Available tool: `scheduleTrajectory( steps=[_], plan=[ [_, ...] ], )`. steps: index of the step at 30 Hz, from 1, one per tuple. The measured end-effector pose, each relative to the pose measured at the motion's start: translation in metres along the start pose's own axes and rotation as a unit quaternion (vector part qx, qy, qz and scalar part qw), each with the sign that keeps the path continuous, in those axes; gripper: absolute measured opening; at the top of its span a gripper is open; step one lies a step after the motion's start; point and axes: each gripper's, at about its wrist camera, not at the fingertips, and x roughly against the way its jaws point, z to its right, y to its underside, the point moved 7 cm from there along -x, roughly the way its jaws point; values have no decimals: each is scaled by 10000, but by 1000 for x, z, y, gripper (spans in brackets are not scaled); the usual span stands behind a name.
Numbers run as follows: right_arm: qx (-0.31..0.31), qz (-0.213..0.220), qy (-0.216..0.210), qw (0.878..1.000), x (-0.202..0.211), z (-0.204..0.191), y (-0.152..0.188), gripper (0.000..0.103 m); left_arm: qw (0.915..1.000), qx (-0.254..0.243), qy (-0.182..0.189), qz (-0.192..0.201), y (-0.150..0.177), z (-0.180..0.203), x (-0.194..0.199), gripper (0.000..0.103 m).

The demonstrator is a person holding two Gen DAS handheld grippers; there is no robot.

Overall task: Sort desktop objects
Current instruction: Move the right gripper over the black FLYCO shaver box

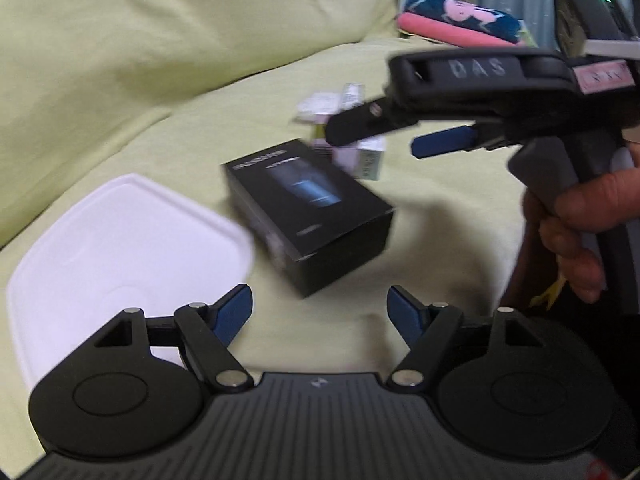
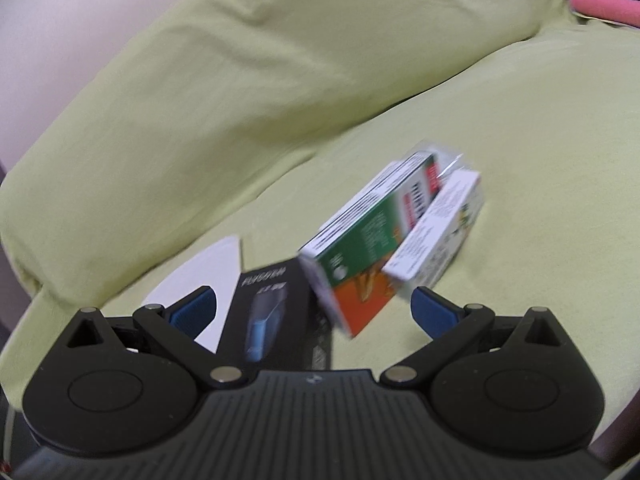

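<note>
Blue-padded left tongs (image 1: 320, 314) and right tongs (image 2: 314, 312) both gape wide, holding nothing.

Left wrist camera looked down from close over the yellow-green couch cushion (image 1: 420, 240); right wrist camera sat lower, nearer, facing the backrest. Both caught the black box (image 1: 308, 208) (image 2: 276, 312) and white lid (image 1: 120, 248) (image 2: 212, 276).
</note>
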Motion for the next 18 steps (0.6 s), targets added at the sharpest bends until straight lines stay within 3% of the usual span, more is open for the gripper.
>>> scheduleTrajectory(
  steps=[7, 18],
  plan=[
    [556, -402, -116, 9976, -16, -35, 17, 102, 9986, 279, -441, 34, 11, -31, 16, 75],
    [1060, -875, 141, 9904, -33, -61, 27, 102, 9979, 441, -472, -10, 28, -43, 13, 76]
  ],
)
